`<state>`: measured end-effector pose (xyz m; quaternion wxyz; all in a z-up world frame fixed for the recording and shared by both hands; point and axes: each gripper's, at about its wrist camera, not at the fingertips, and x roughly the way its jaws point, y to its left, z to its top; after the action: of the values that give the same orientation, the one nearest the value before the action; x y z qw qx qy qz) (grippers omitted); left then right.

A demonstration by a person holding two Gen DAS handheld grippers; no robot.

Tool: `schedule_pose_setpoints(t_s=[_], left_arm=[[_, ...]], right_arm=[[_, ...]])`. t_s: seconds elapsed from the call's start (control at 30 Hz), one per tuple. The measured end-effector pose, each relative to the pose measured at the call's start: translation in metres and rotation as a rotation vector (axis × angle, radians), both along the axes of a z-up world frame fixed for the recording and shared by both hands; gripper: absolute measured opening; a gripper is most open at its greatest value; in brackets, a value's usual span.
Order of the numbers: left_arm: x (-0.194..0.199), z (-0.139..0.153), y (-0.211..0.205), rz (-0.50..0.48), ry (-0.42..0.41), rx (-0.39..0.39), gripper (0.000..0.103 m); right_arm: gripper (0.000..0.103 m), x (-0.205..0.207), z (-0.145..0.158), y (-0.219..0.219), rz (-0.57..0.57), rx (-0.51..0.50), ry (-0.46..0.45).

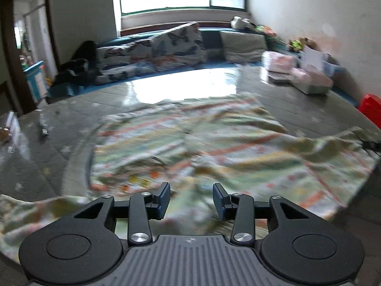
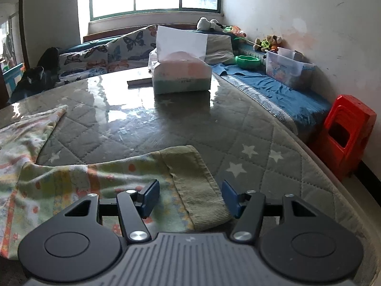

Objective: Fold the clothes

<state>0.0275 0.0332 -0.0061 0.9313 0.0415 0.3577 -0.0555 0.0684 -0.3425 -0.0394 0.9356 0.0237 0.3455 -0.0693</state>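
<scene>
A pale green patterned garment [image 1: 195,143] with orange stripes lies spread and wrinkled on the quilted grey table [image 1: 297,104]. The left wrist view is motion-blurred. My left gripper [image 1: 191,200] is open just above the garment's near part, holding nothing. In the right wrist view the garment's sleeve [image 2: 114,176] ends in a ribbed olive cuff [image 2: 197,186]. My right gripper [image 2: 190,197] is open, its jaws standing on either side of the cuff, low over it.
A tissue box [image 2: 182,74] stands at the far middle of the table [image 2: 262,143]. A red plastic stool [image 2: 345,135] is off the right edge. A bench with butterfly cushions [image 2: 107,52], a clear bin [image 2: 285,69] and a green bowl [image 2: 247,61] runs behind.
</scene>
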Motion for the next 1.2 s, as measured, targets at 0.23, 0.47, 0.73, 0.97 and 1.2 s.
schedule_pose_setpoints(t_s=[0.23,0.47,0.73,0.97,1.2], left_arm=[[-0.010,-0.011,-0.020,-0.049,0.035,-0.013,0.045],[-0.016,-0.016,-0.027,-0.061,0.051,-0.015,0.048],[-0.017,-0.017,-0.027,-0.068,0.060,-0.003,0.051],[-0.018,-0.016,-0.029,-0.080,0.058,-0.003,0.052],[-0.022,-0.015,-0.028,-0.086,0.055,-0.001,0.053]], right_arm=[[0.054,-0.009,0.009,0.007,0.003,0.000,-0.040],[0.050,0.024,0.020,0.024,0.118,0.018,-0.044],[0.045,0.041,0.003,0.022,0.103,0.002,-0.003],[0.047,0.014,0.017,0.030,0.173,0.003,-0.011],[0.062,-0.015,0.018,0.055,0.283,0.045,0.017]])
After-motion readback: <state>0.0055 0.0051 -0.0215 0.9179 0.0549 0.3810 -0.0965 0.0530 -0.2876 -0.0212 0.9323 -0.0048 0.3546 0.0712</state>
